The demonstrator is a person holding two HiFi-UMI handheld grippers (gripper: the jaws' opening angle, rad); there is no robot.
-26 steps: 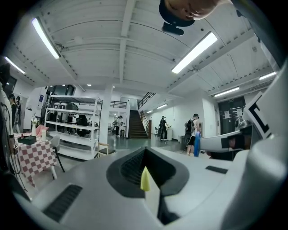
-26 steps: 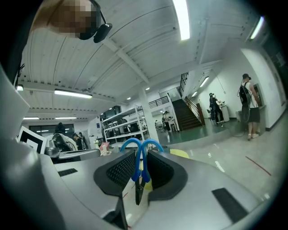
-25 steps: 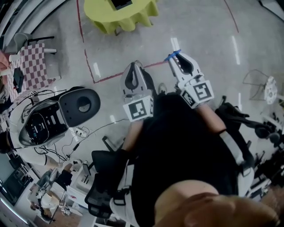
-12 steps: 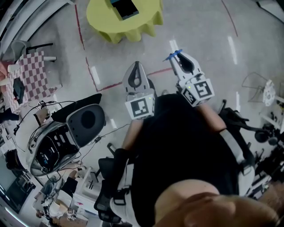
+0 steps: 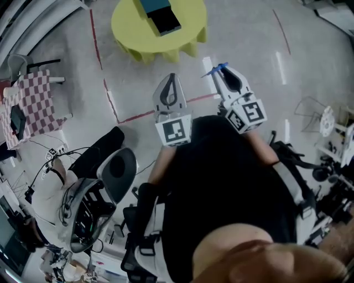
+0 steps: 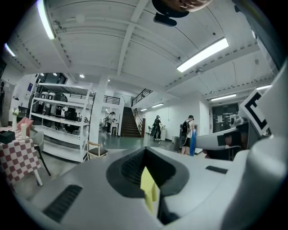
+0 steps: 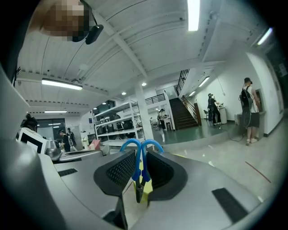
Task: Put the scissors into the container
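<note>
In the head view a round yellow table (image 5: 138,33) stands ahead, carrying a blue and black container (image 5: 162,16). My right gripper (image 5: 221,72) is held out in front of the person's chest, short of the table, shut on scissors (image 5: 216,69) whose blue handles poke out past its tip. The right gripper view shows those scissors (image 7: 141,158) upright between the jaws, blue loops on top, with the right gripper (image 7: 140,182) closed round them. My left gripper (image 5: 171,81) is level beside it, jaws shut and nothing in them; the left gripper (image 6: 150,182) looks across a hall.
Red tape lines (image 5: 146,114) cross the grey floor between me and the table. A checkered table (image 5: 33,97) stands at the left, a black and grey office chair (image 5: 113,168) with cables at lower left, and a wire chair (image 5: 312,108) at the right.
The yellow table and its container have come further into view at the top, while the chair and cables slid down and left. Both grippers keep their pose; the scissors stay held.
</note>
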